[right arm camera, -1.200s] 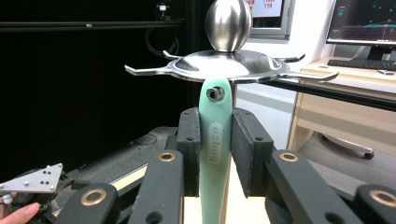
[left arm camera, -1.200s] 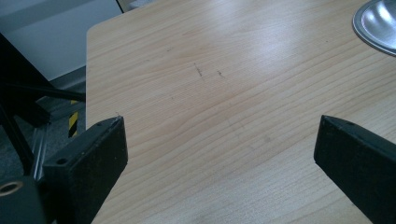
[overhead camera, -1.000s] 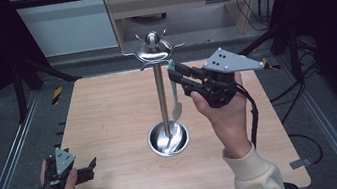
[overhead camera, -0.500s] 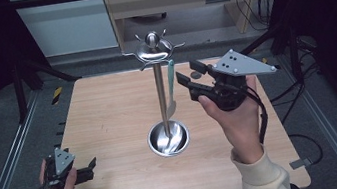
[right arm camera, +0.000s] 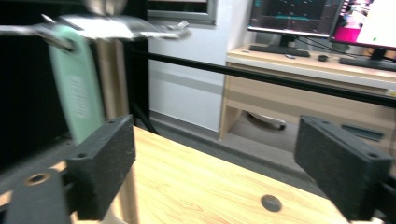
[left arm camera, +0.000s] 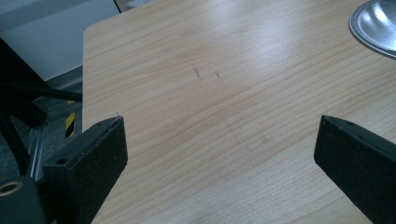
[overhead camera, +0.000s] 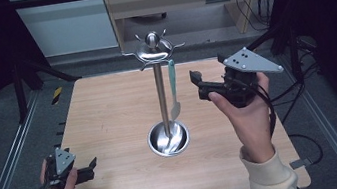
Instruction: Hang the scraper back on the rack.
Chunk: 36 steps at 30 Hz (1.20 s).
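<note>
Both grippers are empty; a utensil hangs on the stand.

The left gripper (overhead camera: 91, 166) rests low at the near left of the table (overhead camera: 108, 113), jaws wide apart. The mint-handled utensil (overhead camera: 173, 88) hangs from the metal stand (overhead camera: 162, 100). The right gripper (overhead camera: 198, 86), near it, has just been opening its jaws, nothing between them.

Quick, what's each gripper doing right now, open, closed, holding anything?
Left gripper: open, holding nothing.
Right gripper: jaws just opened, nothing between them.
</note>
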Available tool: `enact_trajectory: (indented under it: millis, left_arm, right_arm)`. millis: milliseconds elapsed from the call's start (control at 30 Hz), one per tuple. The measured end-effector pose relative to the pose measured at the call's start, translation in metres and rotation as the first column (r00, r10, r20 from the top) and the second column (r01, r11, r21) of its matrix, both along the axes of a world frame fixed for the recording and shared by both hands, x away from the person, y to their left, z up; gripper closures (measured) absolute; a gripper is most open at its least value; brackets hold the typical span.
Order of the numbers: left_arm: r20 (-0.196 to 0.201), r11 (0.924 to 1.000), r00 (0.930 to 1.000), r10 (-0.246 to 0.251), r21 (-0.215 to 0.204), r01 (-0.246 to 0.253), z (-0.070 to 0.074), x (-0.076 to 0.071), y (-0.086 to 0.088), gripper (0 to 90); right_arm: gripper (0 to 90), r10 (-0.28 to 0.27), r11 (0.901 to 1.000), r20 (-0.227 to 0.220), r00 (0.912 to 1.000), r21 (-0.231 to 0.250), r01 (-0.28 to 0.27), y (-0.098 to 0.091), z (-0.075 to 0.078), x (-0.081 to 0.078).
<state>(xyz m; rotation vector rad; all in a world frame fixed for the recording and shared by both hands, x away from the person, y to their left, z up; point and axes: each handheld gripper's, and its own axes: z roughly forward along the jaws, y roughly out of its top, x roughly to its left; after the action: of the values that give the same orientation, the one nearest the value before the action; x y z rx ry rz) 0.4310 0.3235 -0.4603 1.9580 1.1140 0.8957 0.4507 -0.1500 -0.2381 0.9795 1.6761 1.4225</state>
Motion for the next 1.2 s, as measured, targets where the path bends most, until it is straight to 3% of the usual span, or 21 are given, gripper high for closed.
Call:
enact_trajectory:
  millis: [167, 400, 533, 633, 800, 1033, 1200]
  left_arm:
    - [-0.002, 1.0, 1.0, 0.005, -0.001, -0.005, 0.0, 0.001, 0.001, 2.4]
    - [-0.003, 1.0, 1.0, 0.001, 0.003, -0.001, 0.0, 0.001, -0.001, 2.4]
    - [0.006, 0.9991, 0.9993, 0.037, -0.021, -0.036, 0.001, 0.0, 0.008, 2.4]
    - [0.003, 0.9986, 0.999, 0.044, -0.031, -0.043, 0.001, 0.001, 0.011, 2.5]
    - [-0.004, 1.0, 1.0, 0.008, 0.002, -0.008, 0.0, 0.001, 0.001, 2.4]
    - [-0.005, 1.0, 1.0, 0.004, 0.007, -0.004, -0.001, 0.002, 0.0, 2.5]
    - [-0.005, 0.9999, 1.0, 0.006, 0.016, -0.006, -0.001, 0.001, -0.002, 2.5]
  right_arm:
    - [7.9, -0.025, 0.9994, 0.005, 0.9997, 0.023, 0.025, -0.009, -0.004, 0.003]
    - [6.6, -0.016, 0.9998, 0.027, 0.9995, 0.012, 0.016, -0.021, -0.009, 0.005]
    - [6.7, -0.03, 0.9993, 0.02, 0.9994, 0.024, 0.029, -0.027, -0.01, 0.006]
    - [7.2, -0.056, 0.9984, -0.001, 0.9984, 0.011, 0.056, -0.032, -0.014, 0.009]
    - [7.0, -0.095, 0.9955, -0.027, 0.9951, -0.003, 0.094, -0.043, -0.022, 0.014]
    - [6.7, -0.123, 0.9921, -0.052, 0.991, -0.03, 0.122, -0.052, -0.029, 0.018]
    - [5.6, -0.152, 0.986, -0.07, 0.9859, -0.079, 0.146, -0.054, -0.038, 0.02]
